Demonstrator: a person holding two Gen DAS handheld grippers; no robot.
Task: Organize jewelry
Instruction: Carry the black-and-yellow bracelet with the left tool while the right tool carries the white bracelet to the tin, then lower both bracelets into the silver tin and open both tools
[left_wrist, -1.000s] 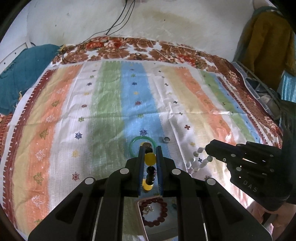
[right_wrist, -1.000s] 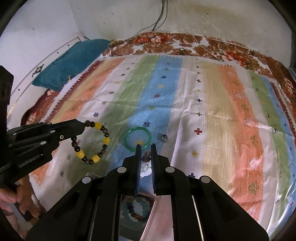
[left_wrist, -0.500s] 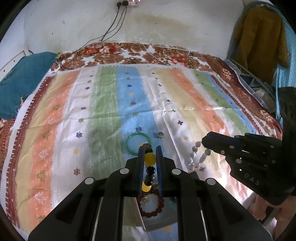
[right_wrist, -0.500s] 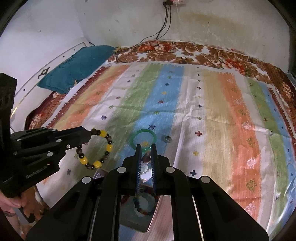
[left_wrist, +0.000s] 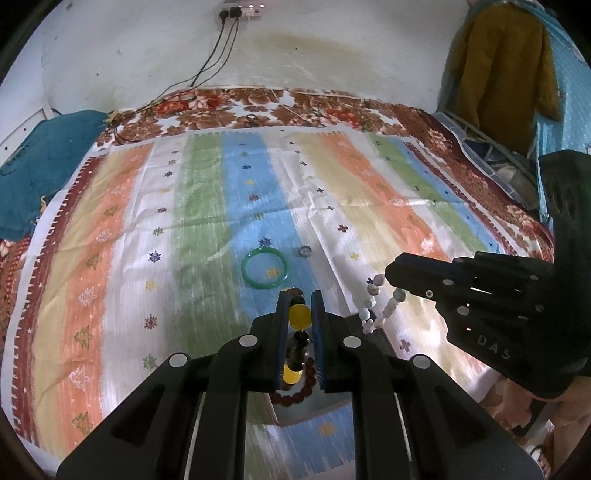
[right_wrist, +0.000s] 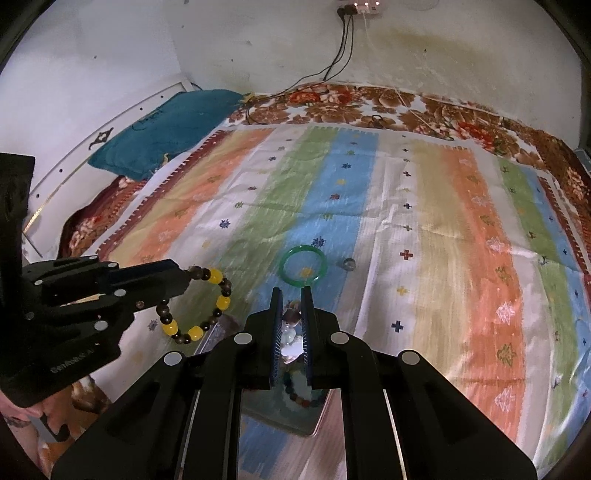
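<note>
Both tongs are clamped on beads right now. Left gripper pinches a bracelet of dark brown and yellow round beads, which hangs as a loop off its tips. Right gripper is closed on a pale pastel bead bracelet, dangling too. Directly under both sets of tips sits a shiny mirror-like tray with a dark red bead bracelet already in it, so I'd guess the drop is basically straight down, neither hand clearly nearer. A green glassy bangle and a small silver ring lie flat on the striped woven cloth, just beyond the tips.
</note>
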